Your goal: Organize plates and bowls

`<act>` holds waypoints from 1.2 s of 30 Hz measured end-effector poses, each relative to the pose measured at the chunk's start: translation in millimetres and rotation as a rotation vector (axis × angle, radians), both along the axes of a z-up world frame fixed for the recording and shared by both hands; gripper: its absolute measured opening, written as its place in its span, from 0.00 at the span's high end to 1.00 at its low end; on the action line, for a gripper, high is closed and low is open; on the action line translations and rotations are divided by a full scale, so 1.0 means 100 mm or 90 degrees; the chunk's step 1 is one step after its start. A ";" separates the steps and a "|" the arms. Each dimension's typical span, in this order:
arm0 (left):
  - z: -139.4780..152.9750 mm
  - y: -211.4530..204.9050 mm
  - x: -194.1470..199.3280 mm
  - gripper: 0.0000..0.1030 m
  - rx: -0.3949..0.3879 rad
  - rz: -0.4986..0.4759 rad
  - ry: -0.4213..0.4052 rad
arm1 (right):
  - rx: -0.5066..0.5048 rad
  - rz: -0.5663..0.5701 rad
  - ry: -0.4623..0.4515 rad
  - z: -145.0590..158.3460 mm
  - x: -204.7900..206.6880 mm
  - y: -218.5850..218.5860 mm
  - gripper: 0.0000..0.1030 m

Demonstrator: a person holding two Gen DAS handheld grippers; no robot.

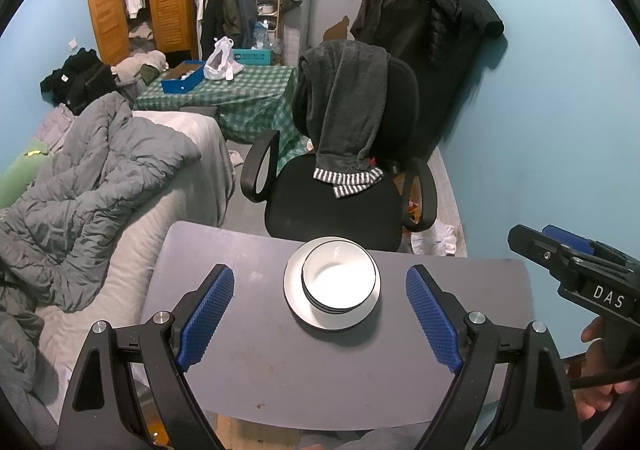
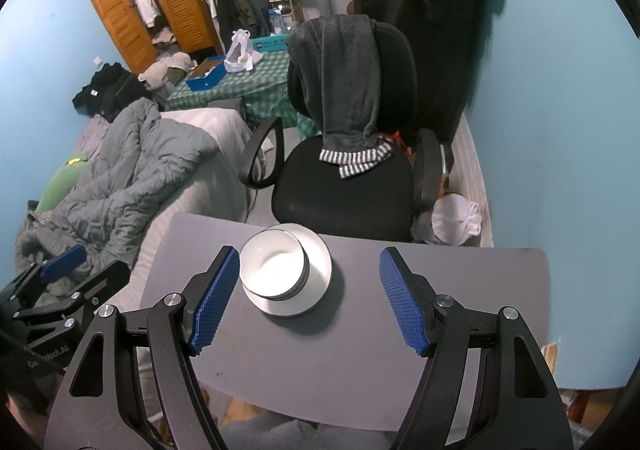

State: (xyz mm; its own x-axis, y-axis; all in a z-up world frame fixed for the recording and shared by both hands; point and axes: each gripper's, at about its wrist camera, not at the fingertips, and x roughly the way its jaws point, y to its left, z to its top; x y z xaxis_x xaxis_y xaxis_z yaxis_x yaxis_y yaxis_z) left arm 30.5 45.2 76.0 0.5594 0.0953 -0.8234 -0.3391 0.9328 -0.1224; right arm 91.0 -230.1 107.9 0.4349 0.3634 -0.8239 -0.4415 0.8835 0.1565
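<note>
A stack of white bowls with dark rims (image 1: 340, 278) sits on a white plate (image 1: 294, 292) on the grey table (image 1: 248, 362). The same bowls (image 2: 274, 266) and plate (image 2: 320, 266) show in the right wrist view, near the table's far edge. My left gripper (image 1: 320, 306) is open and empty, held above the table just short of the stack. My right gripper (image 2: 310, 290) is open and empty, its left pad (image 2: 214, 298) close beside the bowls. The right gripper also shows in the left wrist view (image 1: 568, 250).
A black office chair (image 1: 340, 193) draped with a dark towel stands just beyond the table. A bed with a grey quilt (image 1: 92, 177) lies to the left. The blue wall (image 1: 560, 129) is close on the right. A green-checked table (image 1: 232, 97) stands further back.
</note>
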 end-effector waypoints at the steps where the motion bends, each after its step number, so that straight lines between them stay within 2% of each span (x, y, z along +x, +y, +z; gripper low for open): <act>1: 0.00 -0.01 0.00 0.14 0.001 0.000 0.001 | 0.000 0.000 0.000 0.00 0.00 0.00 0.30; 28: -0.01 -0.04 0.03 0.10 -0.004 0.011 0.011 | 0.001 0.009 0.005 -0.04 -0.18 0.03 0.30; 36: -0.02 -0.04 0.05 0.10 -0.012 0.008 0.013 | 0.000 0.008 0.008 -0.04 -0.12 0.02 0.30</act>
State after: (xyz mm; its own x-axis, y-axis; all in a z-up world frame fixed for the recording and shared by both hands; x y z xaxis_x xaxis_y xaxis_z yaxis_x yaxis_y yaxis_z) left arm 35.2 41.0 74.0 0.5414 0.0874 -0.8362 -0.3539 0.9259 -0.1324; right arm 79.0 -227.8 103.9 0.4204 0.3687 -0.8291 -0.4501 0.8781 0.1623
